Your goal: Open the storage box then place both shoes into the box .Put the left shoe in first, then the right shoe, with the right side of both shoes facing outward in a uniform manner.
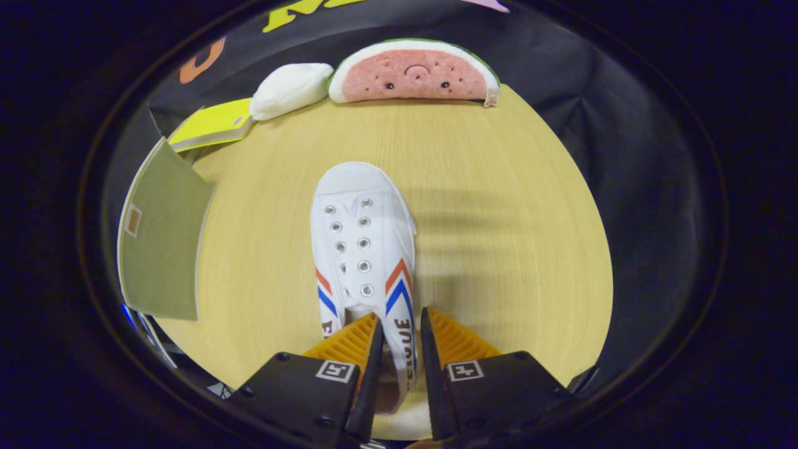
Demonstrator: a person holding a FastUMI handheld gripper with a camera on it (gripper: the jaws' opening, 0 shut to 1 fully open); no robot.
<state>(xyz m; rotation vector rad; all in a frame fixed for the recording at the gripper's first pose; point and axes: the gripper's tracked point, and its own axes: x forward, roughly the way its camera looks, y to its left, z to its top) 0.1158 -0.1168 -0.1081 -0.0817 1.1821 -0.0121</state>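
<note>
A white canvas shoe point(361, 237) with red and blue chevrons on its sides points toe-first away from me over the wooden table point(499, 187). My gripper point(402, 340) is shut on the shoe's right side wall near the heel. One finger sits inside the shoe's opening and the other outside, with the lettered wall pinched between them. The heel is hidden below the fingers. Left of the shoe, the storage box's olive-green lid flap point(159, 240) stands open at the table's edge, and the box's inside is out of sight.
A watermelon-shaped plush point(414, 72) and a white plush point(290, 90) lie along the table's far edge. A yellow book point(212, 125) lies near them, beyond the box flap. The shoe's shadow falls on bare wood to its right.
</note>
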